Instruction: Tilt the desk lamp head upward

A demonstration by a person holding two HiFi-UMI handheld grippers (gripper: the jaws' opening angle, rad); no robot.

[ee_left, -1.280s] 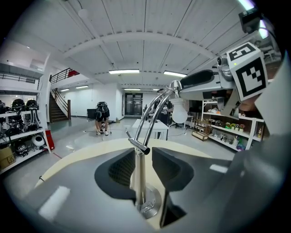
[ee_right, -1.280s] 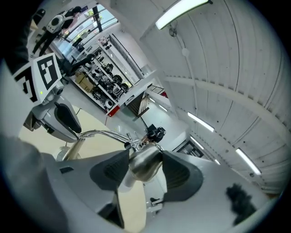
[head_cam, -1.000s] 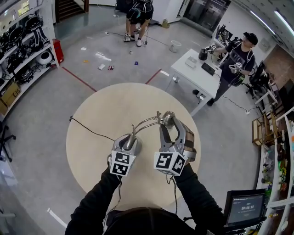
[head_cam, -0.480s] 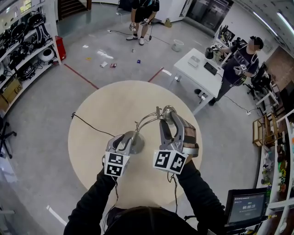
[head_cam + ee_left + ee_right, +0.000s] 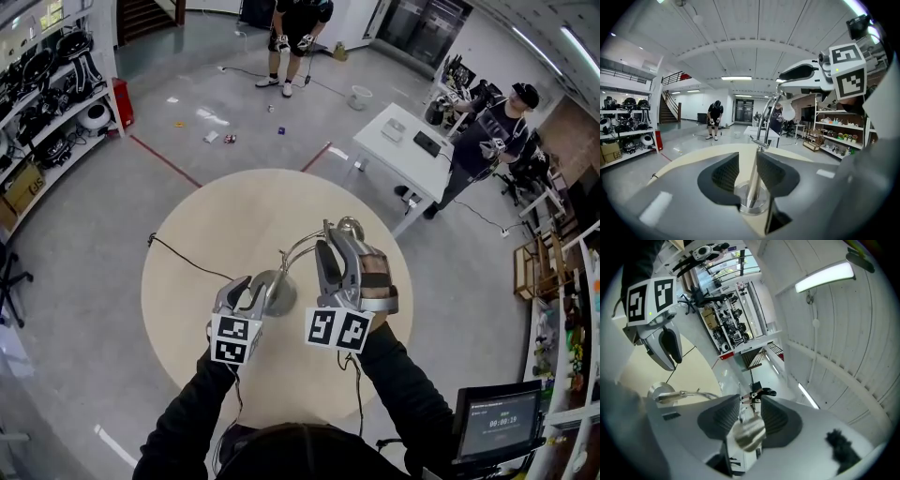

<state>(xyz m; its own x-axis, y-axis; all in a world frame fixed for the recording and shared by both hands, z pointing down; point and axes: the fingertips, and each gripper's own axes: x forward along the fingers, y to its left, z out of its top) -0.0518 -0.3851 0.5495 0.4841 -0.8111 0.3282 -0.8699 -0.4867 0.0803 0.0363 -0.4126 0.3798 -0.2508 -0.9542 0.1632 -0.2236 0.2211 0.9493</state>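
1. The desk lamp (image 5: 281, 281) stands on the round beige desk (image 5: 187, 244), towards the near edge in the head view and just in front of the person's two sleeves.
2. Its round metal base (image 5: 278, 292) sits flat on the desk. A thin curved arm (image 5: 300, 248) rises from the base and arches to the right, up to the lamp head (image 5: 747, 431).
3. The left hand-held gripper (image 5: 749, 168) points at the foot of the lamp with its jaws spread. The upright stem (image 5: 752, 185) stands between them, close against the right-hand pad, with a clear gap on the other side.
4. The right hand-held gripper (image 5: 750, 414) is held higher, at the top of the arm. Its jaws have just been closing, and the silvery lamp head sits between them, pinched with a pad (image 5: 726, 416) meeting it on either side.
5. A black cable (image 5: 183, 258) trails from the lamp across the desk to its left edge.
6. Beyond the desk a white table (image 5: 403, 141) stands on the grey floor, with a person beside it.
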